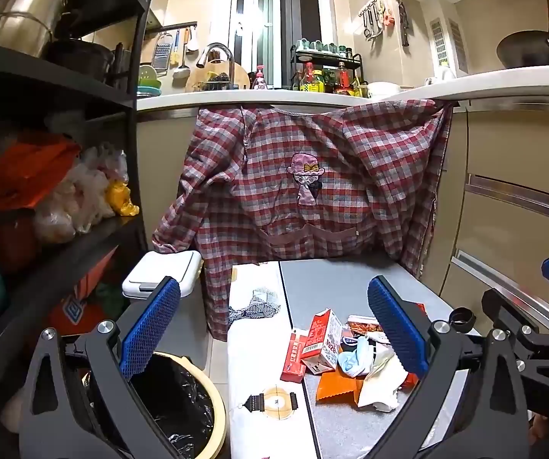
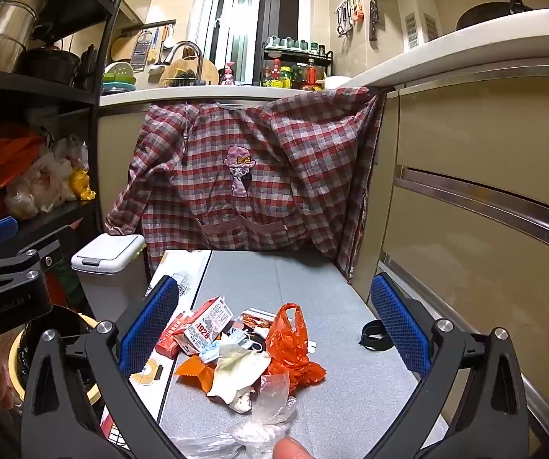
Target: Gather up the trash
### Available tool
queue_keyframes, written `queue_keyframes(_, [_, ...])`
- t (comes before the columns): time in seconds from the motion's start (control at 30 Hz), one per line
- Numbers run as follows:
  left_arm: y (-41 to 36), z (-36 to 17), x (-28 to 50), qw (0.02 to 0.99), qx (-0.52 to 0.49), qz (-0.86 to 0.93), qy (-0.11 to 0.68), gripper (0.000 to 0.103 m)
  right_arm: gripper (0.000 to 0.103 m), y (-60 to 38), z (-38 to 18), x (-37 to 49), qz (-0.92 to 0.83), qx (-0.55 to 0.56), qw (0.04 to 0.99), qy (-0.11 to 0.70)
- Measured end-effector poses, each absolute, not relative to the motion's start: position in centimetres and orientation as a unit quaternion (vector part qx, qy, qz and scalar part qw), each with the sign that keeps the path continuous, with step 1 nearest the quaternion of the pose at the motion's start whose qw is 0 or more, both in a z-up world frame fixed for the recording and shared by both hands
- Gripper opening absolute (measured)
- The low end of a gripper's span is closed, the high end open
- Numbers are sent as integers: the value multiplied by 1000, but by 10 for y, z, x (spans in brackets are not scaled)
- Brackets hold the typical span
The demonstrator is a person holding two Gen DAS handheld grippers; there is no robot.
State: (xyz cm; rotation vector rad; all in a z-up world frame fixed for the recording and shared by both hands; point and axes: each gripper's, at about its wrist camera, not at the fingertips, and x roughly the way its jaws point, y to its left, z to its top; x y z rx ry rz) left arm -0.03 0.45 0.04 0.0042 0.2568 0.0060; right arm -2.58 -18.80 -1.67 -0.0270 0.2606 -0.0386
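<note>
Orange plastic catches the eye first: a thin orange bag [image 2: 291, 348] slumps at the right of a small heap of rubbish on the grey table top [image 2: 293, 275], with one torn orange wrapper [image 2: 196, 373] at the heap's near left. The heap sits near the table's front, which I take to be deliberate, since it lies straight ahead of both tools. Beside the table on the left stands a round bin with a black liner [image 1: 177, 401], its mouth uncovered and close by, so a short carry should drop each piece in. One white lidded bin [image 1: 163, 273] stands further back, shut.

Counting what I can tell apart in the heap: one milk carton [image 2: 207, 327] lying on its side, one flat red box [image 2: 171, 334] touching it, one pale blue face mask [image 2: 221, 348], one cream crumpled wrapper [image 2: 238, 376], one printed snack packet [image 2: 255, 321] half buried, and one clear plastic bag [image 2: 263, 413] nearest the viewer, with a fingertip [image 2: 290, 449] showing just below it. A black ring [image 2: 376, 334] lies apart to the right; whether it is rubbish I cannot say.

Two grippers hover level with each other. Each has two blue pads. The left gripper [image 1: 274, 331] stands wide with nothing between its fingers, and the right gripper [image 2: 274, 331] likewise gapes empty above the heap. Nothing is collected yet, by the look of it.
</note>
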Motion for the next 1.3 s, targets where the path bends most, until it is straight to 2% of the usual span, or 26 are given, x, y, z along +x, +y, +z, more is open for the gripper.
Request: queue_keyframes(1.3, [0, -5, 3, 991, 12, 10, 133, 95, 98, -184, -8, -34, -19, -10, 992, 124])
